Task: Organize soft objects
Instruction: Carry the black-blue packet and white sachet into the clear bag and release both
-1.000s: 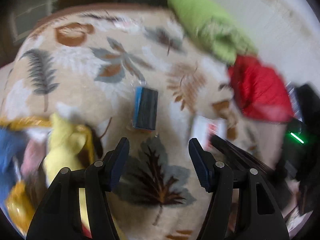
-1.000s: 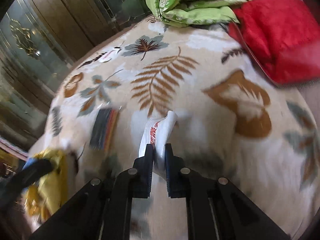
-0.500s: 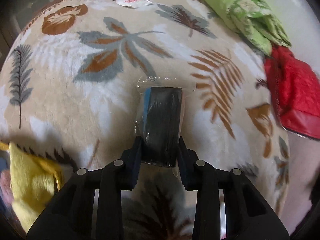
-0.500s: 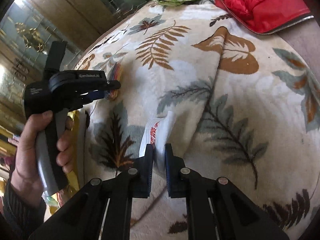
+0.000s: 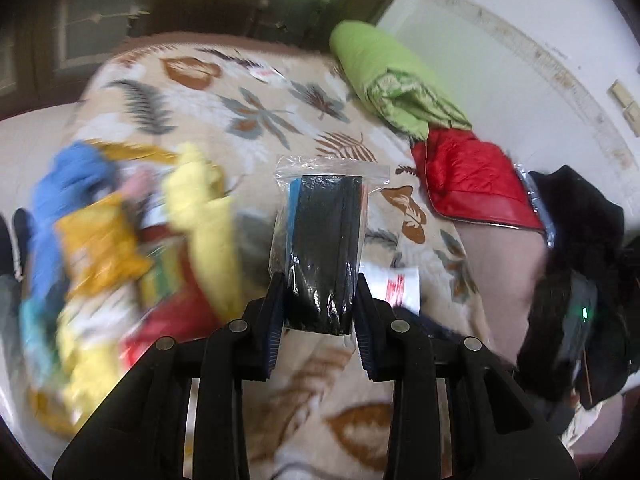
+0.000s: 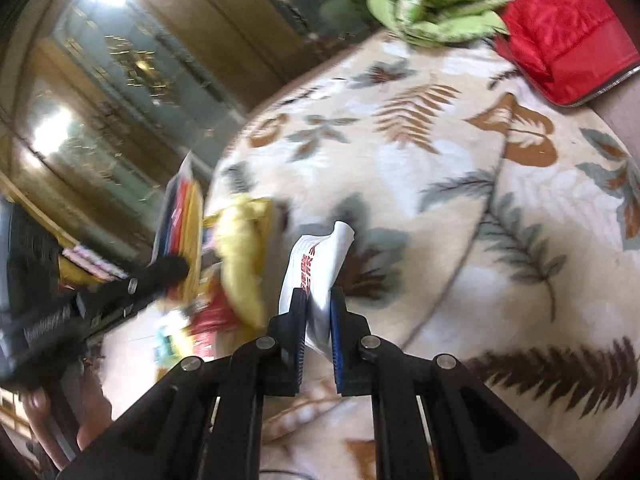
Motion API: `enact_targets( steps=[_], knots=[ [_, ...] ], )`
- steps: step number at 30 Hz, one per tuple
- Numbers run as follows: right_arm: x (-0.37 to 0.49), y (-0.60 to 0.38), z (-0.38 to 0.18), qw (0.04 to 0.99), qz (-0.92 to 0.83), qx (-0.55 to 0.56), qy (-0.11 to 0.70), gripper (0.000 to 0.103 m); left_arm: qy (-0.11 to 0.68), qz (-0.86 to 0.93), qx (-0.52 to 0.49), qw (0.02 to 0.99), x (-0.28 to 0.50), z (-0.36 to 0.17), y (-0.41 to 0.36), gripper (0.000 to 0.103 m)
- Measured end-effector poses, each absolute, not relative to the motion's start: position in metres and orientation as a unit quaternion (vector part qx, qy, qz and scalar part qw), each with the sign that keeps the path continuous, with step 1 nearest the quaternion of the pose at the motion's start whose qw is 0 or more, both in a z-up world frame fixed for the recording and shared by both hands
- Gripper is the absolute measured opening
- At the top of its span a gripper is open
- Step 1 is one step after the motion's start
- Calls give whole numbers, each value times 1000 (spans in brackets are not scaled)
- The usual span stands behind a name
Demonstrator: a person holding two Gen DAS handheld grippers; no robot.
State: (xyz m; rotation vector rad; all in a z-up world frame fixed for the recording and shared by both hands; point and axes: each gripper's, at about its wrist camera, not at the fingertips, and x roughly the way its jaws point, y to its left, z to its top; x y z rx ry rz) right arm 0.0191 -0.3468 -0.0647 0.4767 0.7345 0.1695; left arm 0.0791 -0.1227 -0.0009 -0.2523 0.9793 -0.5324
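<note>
My left gripper (image 5: 319, 300) is shut on a clear plastic bag of folded dark cloth (image 5: 325, 248), which it holds up above the leaf-patterned blanket (image 5: 256, 120). My right gripper (image 6: 319, 304) is shut on a white packet with red print (image 6: 316, 258), also lifted off the blanket (image 6: 460, 184). That white packet (image 5: 400, 286) shows just right of the left fingers. The left gripper tool (image 6: 100, 300), held by a hand (image 6: 92, 412), appears blurred at the left of the right wrist view.
A blurred heap of soft things (image 5: 112, 264), yellow, blue and orange, lies at the left. A green quilt (image 5: 392, 80) and a red padded garment (image 5: 472, 180) rest at the far right, black clothing (image 5: 580, 248) beyond. A glass-doored cabinet (image 6: 120, 80) stands behind.
The left gripper closed on the bagged dark cloth and lifted it back towards the heap. The right gripper carried its white packet back the same way.
</note>
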Motion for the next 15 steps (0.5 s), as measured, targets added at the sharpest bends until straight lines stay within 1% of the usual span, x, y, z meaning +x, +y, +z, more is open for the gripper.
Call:
enact_targets(
  steps=[4, 7, 15],
  knots=[
    [3, -319, -60, 900, 114, 234, 348, 9, 459, -217, -106, 855, 45, 1, -80, 31],
    [-4, -302, -58, 899, 125, 233, 348, 9, 467, -197, -97, 856, 24, -6, -51, 31],
    [-2, -254, -56, 895, 166, 206, 360, 9, 489, -132, -96, 857, 11, -39, 1, 31]
  ],
)
